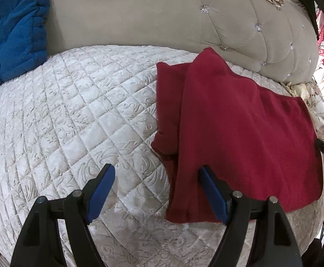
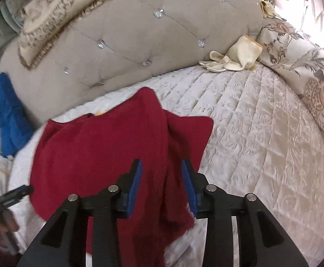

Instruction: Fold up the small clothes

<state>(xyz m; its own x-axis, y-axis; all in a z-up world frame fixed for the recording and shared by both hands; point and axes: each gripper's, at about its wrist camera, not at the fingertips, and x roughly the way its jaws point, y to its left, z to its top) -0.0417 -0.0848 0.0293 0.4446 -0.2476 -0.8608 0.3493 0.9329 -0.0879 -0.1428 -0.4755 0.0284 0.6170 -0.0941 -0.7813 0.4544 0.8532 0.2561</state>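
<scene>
A red garment (image 1: 240, 122) is lying on the quilt (image 1: 72, 115) of a bed, partly folded, one flap doubled over the body so that a raised ridge is running down it; its far corner is reaching toward the tufted headboard (image 1: 139, 15).

The left gripper (image 1: 156, 175) is hovering at the garment's near left edge with its jaws standing wide; one blue pad (image 1: 100, 195) is sitting over bare quilt, the other pad (image 1: 213, 195) over the red cloth; nothing is being pinched between them.

The right gripper (image 2: 162, 178) is pointing down over the garment (image 2: 99, 146), its jaws parted a little; the fold's ridge is running between the blue pads (image 2: 135, 187), which are not pressing on it.

A blue cloth (image 1: 12, 33) is bunching against the headboard at the left; a cream glove (image 2: 231, 57) is resting on the quilt (image 2: 262, 122) by the headboard (image 2: 139, 44); a frilled cushion (image 2: 57, 15) is leaning on top of it; a floral pillow (image 2: 306, 66) is lying at the right.
</scene>
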